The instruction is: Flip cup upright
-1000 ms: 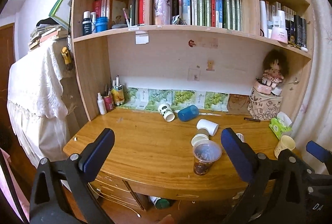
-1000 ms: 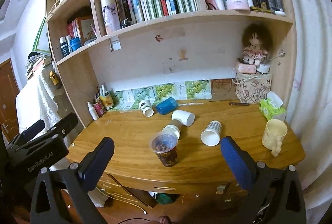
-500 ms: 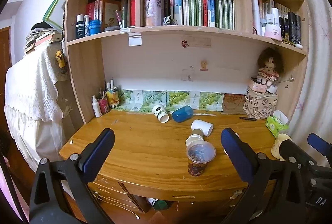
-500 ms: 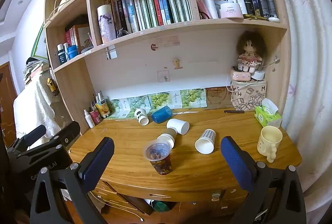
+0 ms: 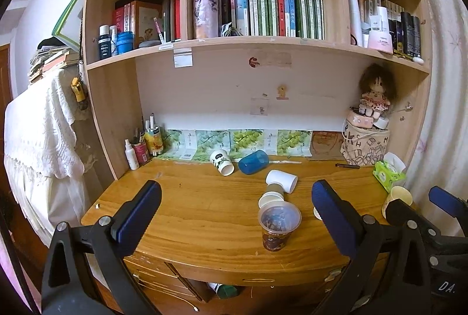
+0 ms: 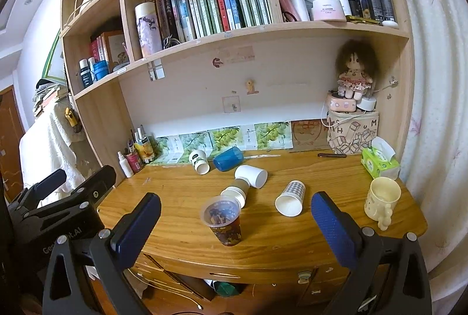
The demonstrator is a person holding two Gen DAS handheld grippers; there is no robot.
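Two grippers, left gripper (image 5: 234,208) and right gripper (image 6: 235,221), have pulled back from the desk (image 6: 181,224), jaws spread wide and empty. The patterned plastic cup (image 6: 223,223) stands upright nearest them; beyond it the checked paper cup (image 6: 291,196), white cup (image 6: 252,175) and blue cup (image 6: 227,158) lie tipped, awaiting flipping

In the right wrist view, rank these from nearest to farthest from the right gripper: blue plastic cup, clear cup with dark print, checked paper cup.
1. Clear plastic cup with dark print, upright near the desk's front edge, closest to the right gripper.
2. Checked paper cup, lying on its side, further back and right.
3. Blue plastic cup, on its side near the back wall.
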